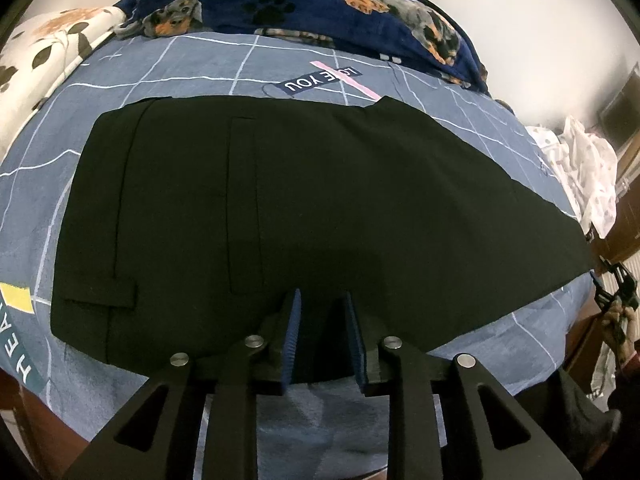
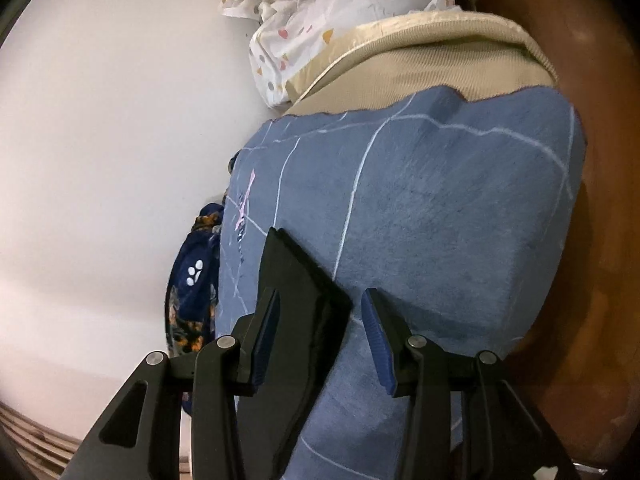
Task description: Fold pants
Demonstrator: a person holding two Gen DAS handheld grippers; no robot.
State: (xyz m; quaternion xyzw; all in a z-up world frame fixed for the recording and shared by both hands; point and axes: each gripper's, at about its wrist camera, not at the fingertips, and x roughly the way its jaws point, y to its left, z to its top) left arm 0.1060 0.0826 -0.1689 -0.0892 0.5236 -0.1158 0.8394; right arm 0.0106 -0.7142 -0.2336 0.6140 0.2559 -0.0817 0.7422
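- Currently the black pants [image 1: 280, 208] lie flat on the blue grid-lined bedsheet [image 1: 168, 64], folded lengthwise, waistband end at left in the left wrist view, legs running out to the right toward the bed edge.
- Left gripper [image 1: 322, 300]: fingertips sit at the near edge of the pants, jaws slightly apart, blue ribbed pads [image 1: 294, 332] clear of each other. Fabric is under and in front of the tips; no pinch visible, so it reads as released.
- Right gripper [image 2: 316, 304]: jaws clearly apart. Pants hem corner [image 2: 304, 276] sticks up between the 2 fingers, close against the left one; the right pad [image 2: 378, 344] is well off it. Not clamped.
- In the left wrist view the right gripper [image 1: 616, 284] shows small at the far right, off the bed edge, with a hand [image 1: 618, 320] on it.
- Surroundings, left view: navy dog-print blanket [image 1: 320, 4] bunched along the far side of the bed, floral pillow [image 1: 48, 44] at top left, white patterned cloth [image 1: 580, 164] heaped at right.
- "LOVE YOU" patch [image 1: 320, 82] on the sheet just beyond the far edge of the pants, partly crossed by a pink stripe.
- Right view: same white patterned cloth [image 2: 320, 12] piled on a beige mattress edge [image 2: 440, 60] past the sheet end; brown wooden bed frame [image 2: 608, 240] wraps the right side; white wall [image 2: 100, 140] at left.
- Nothing lies on top of the pants; both grippers' own black linkages block the near foreground in each view.
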